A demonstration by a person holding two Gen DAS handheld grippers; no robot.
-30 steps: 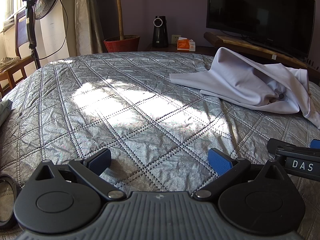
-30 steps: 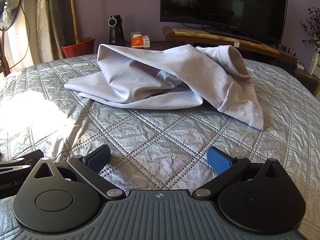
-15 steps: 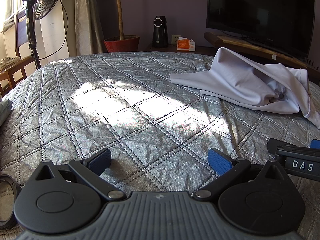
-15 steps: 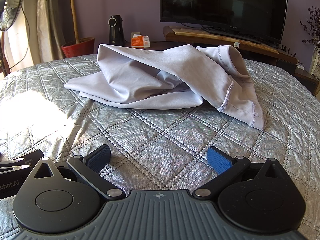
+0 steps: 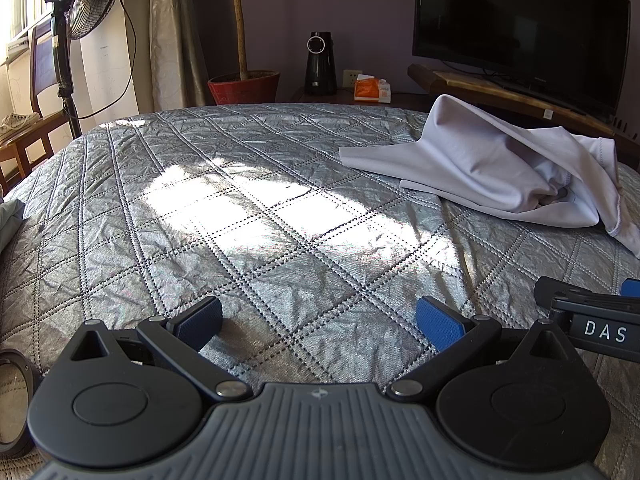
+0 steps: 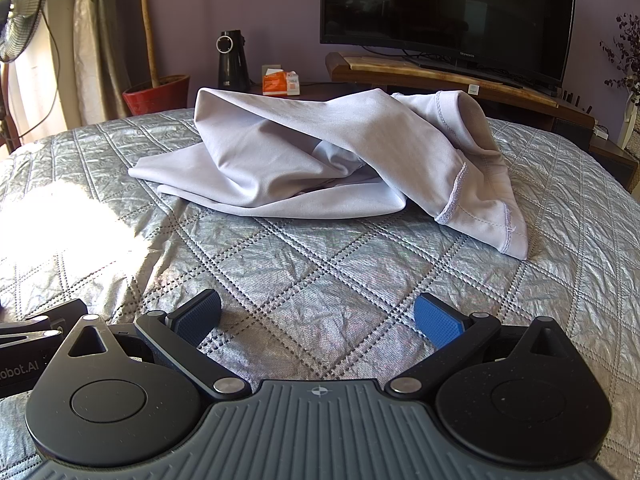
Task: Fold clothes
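Your left gripper (image 5: pixel 318 318) sits low at the bottom of its frame, fingers wide apart over bare quilt (image 5: pixel 248 208), holding nothing. Your right gripper (image 6: pixel 318 318) is the same: spread, empty, aimed straight at the garment (image 6: pixel 320 164). That pale grey garment lies crumpled in the middle of the right view and at the right edge of the left view, well apart from both tools. One stitched hem (image 6: pixel 452 196) hangs toward the lower right of the heap, the part nearest your right gripper. Folding hasn't begun, by the look of it. You likely keep both open and level so either can reach in; flattening the bunched cloth probably comes first.
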